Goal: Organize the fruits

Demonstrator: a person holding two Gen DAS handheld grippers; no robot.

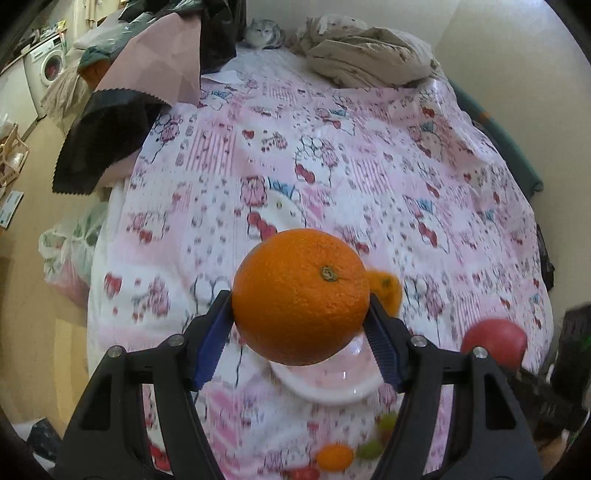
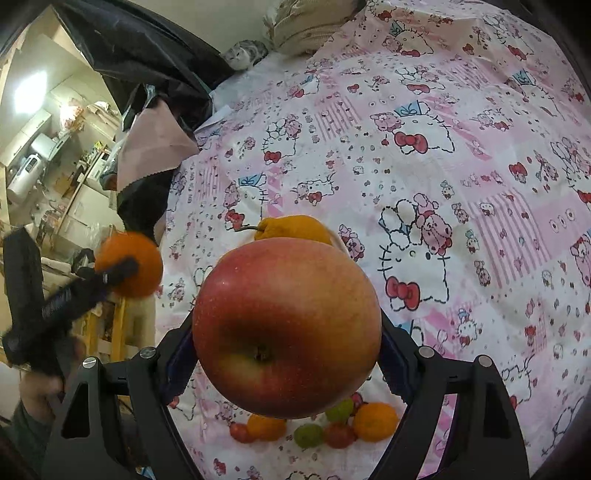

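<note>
Left wrist view: left hand-held gripper (image 1: 300, 325) clamped about halfway on a large orange (image 1: 301, 295), blue pads (image 1: 212, 347) pressing its two sides, stem scar facing the lens. Orange is lifted clear of the bed (image 1: 369, 166), which wears a pink-and-white cartoon sheet. Directly beneath it, a pink plate (image 1: 332, 384) on the sheet, partly hidden. A knobbly orange citrus (image 1: 386, 288) shows just behind the held orange, blurred. Small fruits near the bottom edge: a small mandarin (image 1: 334, 457) and green grapes (image 1: 369, 448), also blurred. At lower right, a red apple (image 1: 495, 339) in the other tool.

Right wrist view: right hand-held gripper (image 2: 287, 350) spread wide and closed on that apple (image 2: 286, 328), which fills the gap between the pads; calyx end faces the lens. Apple is held above the sheet. Behind it, the stemmed citrus (image 2: 295, 227) lies on the bed. Below it, a loose cluster on the sheet: two mandarins (image 2: 375, 421), green grapes (image 2: 308, 435), red grapes (image 2: 338, 435). Far left, the orange (image 2: 129, 264) in the left tool, off the bed's edge, motion-blurred.

Background: grey-and-white cat (image 1: 263, 34) at the far end of the bed, crumpled beige bedding (image 1: 369, 55) beside it, dark and pink cloth (image 1: 147, 85) heaped at left.
</note>
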